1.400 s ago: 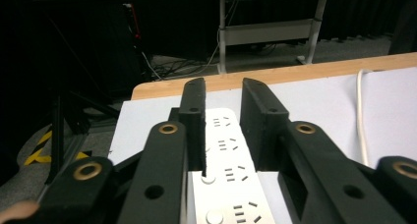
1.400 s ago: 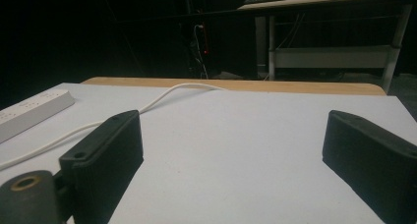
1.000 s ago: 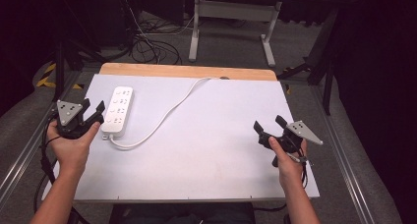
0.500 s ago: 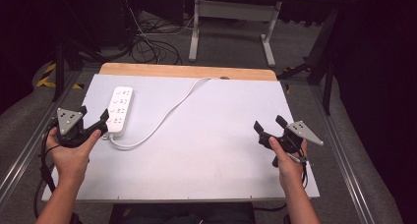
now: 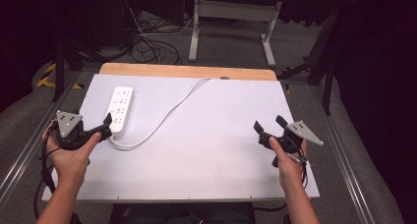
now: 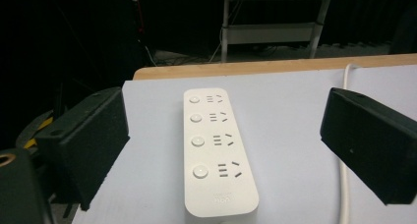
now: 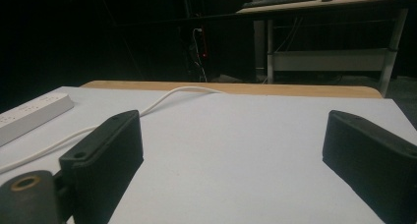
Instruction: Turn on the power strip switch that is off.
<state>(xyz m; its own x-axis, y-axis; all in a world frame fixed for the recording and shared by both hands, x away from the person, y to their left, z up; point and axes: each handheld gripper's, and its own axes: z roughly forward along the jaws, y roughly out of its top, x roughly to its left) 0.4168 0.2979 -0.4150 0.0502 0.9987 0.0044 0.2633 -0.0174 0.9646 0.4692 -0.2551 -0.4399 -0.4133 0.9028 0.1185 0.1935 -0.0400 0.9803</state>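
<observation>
1. Looking down from the high view, I see a white power strip (image 5: pixel 120 111) lying flat on the white table (image 5: pixel 221 135), in the left half and toward the far side.
2. Its long axis runs roughly near-to-far, tilted slightly so the far end leans right. The near end sits just beside the left gripper (image 5: pixel 101 128).
3. In the left gripper view the power strip (image 6: pixel 214 155) runs straight away from my camera, centred between the two jaws. Four sockets in a row, each with a round button on its left; faint lettering on the near end, too small for me to read.
4. A white cord (image 5: pixel 167 108) leaves the strip's near end, loops on the table close to the left gripper, then sweeps diagonally to the far edge, where a strip of bare wood (image 5: pixel 187 70) borders the white surface.
5. Left gripper: jaws spread wide, nothing between the pads. They flank the strip's near end without touching it. My left hand (image 5: pixel 71 153) grips the body at the table's left edge.
6. Right gripper (image 5: pixel 270 126): jaws also spread wide, holding nothing, over bare table near the right edge, well apart from the strip. Right hand (image 5: pixel 285 153) is wrapped around it.
7. In the right gripper view the power strip (image 7: pixel 32 113) sits far off at the left, cord (image 7: pixel 162 98) arcing toward the wooden edge.
</observation>
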